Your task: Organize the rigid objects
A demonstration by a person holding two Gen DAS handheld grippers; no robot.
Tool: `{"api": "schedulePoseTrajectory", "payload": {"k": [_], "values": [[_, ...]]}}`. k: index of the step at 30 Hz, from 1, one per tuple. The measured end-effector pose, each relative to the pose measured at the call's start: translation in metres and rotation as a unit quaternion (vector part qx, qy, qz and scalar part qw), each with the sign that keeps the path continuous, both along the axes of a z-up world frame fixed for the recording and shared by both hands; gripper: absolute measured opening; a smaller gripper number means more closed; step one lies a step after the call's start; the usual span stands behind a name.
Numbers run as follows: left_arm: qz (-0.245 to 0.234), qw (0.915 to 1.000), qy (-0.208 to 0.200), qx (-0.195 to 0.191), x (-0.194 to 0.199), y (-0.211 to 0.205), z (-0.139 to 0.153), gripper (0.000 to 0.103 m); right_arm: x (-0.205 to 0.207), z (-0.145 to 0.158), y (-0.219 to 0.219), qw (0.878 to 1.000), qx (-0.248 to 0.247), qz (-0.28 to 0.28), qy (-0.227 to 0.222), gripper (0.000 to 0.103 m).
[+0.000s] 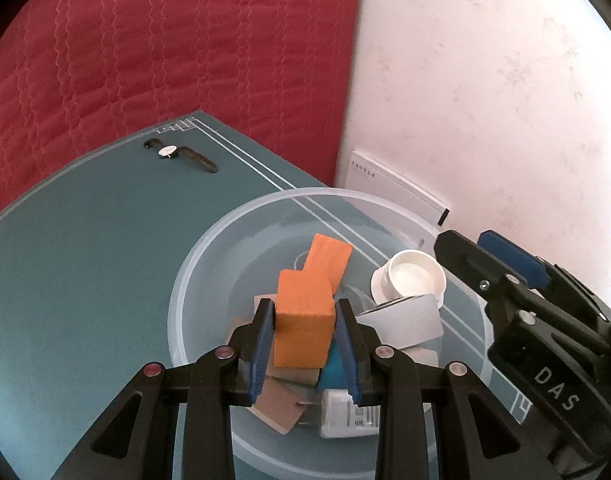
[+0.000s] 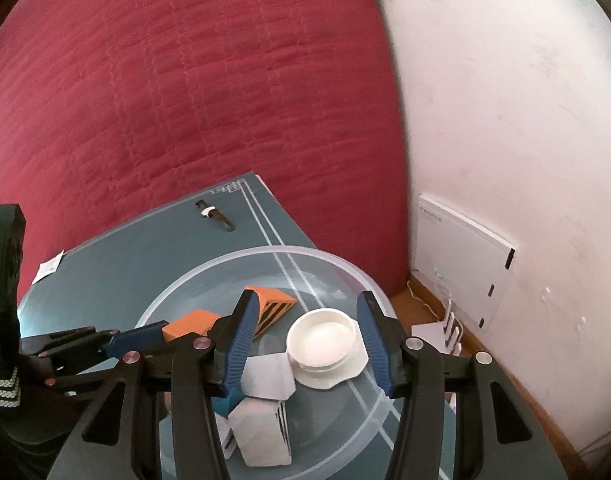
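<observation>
My left gripper [image 1: 304,322] is shut on an orange wooden block [image 1: 303,320] and holds it over a clear plastic bowl [image 1: 209,248]. A second orange block [image 1: 329,258], a white cap [image 1: 413,276], grey cards [image 1: 405,320] and a white plug [image 1: 345,416] lie in the bowl. My right gripper [image 2: 309,340] is open above the bowl [image 2: 185,284], its fingers either side of the white cap [image 2: 323,338]. The held orange block [image 2: 189,322] and the other one [image 2: 275,306] show left of it.
The bowl stands on a teal mat [image 1: 85,260] over a red quilt [image 1: 145,40]. A wristwatch [image 1: 177,153] lies at the mat's far corner. A white wall [image 1: 505,100] with a flat white box [image 1: 393,186] is to the right. A paper tag [image 2: 49,266] lies at the mat's left edge.
</observation>
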State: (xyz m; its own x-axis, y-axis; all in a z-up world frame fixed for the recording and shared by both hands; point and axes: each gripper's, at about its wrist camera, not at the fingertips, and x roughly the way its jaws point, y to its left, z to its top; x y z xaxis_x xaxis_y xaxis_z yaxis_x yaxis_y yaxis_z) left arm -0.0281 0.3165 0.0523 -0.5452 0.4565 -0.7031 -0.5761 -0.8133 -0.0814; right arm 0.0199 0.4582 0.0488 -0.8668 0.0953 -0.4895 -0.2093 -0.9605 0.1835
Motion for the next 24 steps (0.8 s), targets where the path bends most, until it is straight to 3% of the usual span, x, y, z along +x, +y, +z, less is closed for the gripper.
{"api": "schedulePoseTrajectory", "payload": {"k": [3, 5, 8, 13, 16, 19, 24], "values": [[0.005, 1.0000, -0.006, 0.000, -0.006, -0.002, -0.002, 0.043, 0.000, 0.000, 0.002, 1.000, -0.002, -0.005, -0.001, 0.054], [0.014, 0.9999, -0.003, 0.000, -0.007, -0.005, -0.003, 0.058, 0.001, -0.001, 0.003, 1.000, -0.004, -0.008, -0.001, 0.056], [0.025, 0.9997, 0.000, 0.001, -0.008, -0.012, -0.002, 0.067, 0.002, -0.001, 0.003, 1.000, -0.004, -0.009, -0.001, 0.057], [0.031, 0.9995, -0.001, 0.008, -0.007, -0.022, 0.002, 0.074, 0.002, -0.001, 0.003, 1.000, -0.002, -0.008, 0.000, 0.060], [0.043, 0.9990, 0.010, 0.004, -0.007, -0.028, 0.004, 0.087, 0.002, -0.001, 0.002, 1.000, -0.002, -0.009, 0.000, 0.062], [0.058, 0.9981, 0.018, -0.002, -0.008, -0.036, 0.005, 0.088, 0.005, -0.002, 0.004, 1.000, -0.001, -0.009, -0.001, 0.063], [0.079, 0.9968, 0.008, 0.005, -0.010, -0.049, 0.006, 0.094, 0.009, 0.000, 0.006, 1.000, -0.002, -0.007, -0.001, 0.076]]}}
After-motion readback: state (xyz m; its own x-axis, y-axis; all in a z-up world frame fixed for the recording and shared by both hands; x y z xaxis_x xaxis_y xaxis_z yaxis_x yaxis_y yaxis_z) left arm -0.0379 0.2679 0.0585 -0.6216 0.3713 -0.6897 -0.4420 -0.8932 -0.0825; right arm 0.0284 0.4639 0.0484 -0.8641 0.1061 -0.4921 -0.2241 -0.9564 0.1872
